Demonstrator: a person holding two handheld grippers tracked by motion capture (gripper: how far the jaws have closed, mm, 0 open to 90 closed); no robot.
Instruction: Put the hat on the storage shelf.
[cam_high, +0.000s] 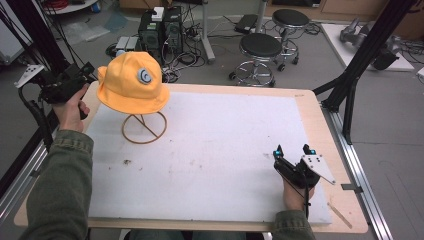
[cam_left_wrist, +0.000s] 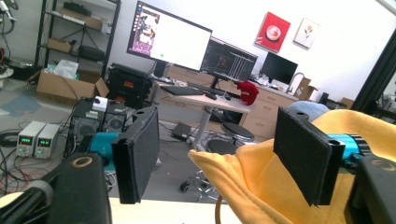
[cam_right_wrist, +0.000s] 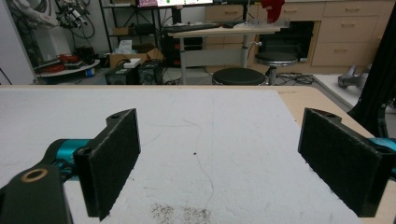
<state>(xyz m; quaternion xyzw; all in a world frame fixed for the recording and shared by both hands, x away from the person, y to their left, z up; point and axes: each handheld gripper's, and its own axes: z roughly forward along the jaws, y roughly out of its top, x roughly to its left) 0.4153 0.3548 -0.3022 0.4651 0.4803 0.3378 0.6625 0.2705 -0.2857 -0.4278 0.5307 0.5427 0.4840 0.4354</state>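
Right gripper parked low on white mat, jaws spread wide, nothing between them; likely kept clear as standby. Farther off, left gripper raised at table's far-left corner, jaws gaping, brim of yellow hat between pads, not pinched. Hat perched on wire stand, presumably for easy lifting.

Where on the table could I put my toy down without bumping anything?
The white mat is bare across its whole middle, between the wire stand under the yellow hat and the right gripper near the front right corner. The front left strip is bare too. It is crowded at the far left corner, where the open left gripper nears the hat's brim.
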